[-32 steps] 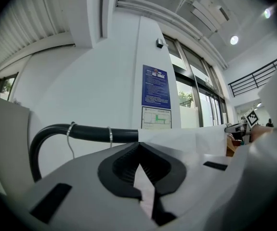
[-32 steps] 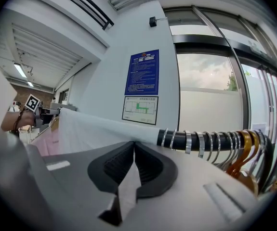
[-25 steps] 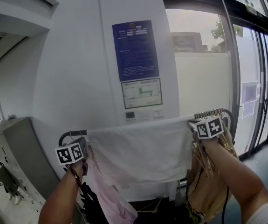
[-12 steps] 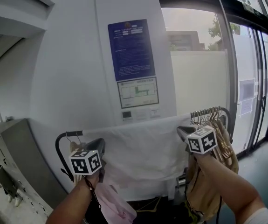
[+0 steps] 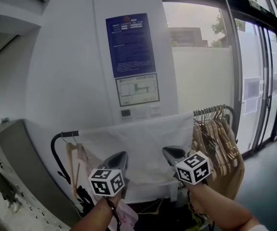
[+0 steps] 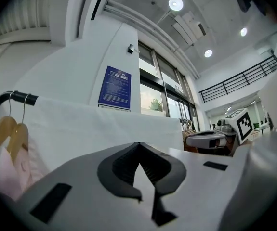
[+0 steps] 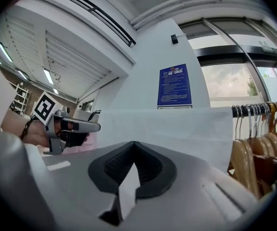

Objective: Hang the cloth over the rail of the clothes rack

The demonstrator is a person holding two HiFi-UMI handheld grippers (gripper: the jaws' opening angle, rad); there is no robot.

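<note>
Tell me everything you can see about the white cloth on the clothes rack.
The white cloth is a plain, thin-looking sheet hung over the rack's rail, spread wide and fairly flat with soft wrinkles. It fills the stretch between a pink garment on the left and the wooden hangers on the right, in front of the white wall.

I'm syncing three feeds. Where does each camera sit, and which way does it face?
Head view: on the person's head, facing the white cloth over the rack rail; forearms, left claw and right claw show.
Left gripper view: on the left claw, along its jaws toward the cloth; right claw shows.
Right gripper view: likewise from the right claw; left claw and hand show.
Both gripper views share the blue notice.
</note>
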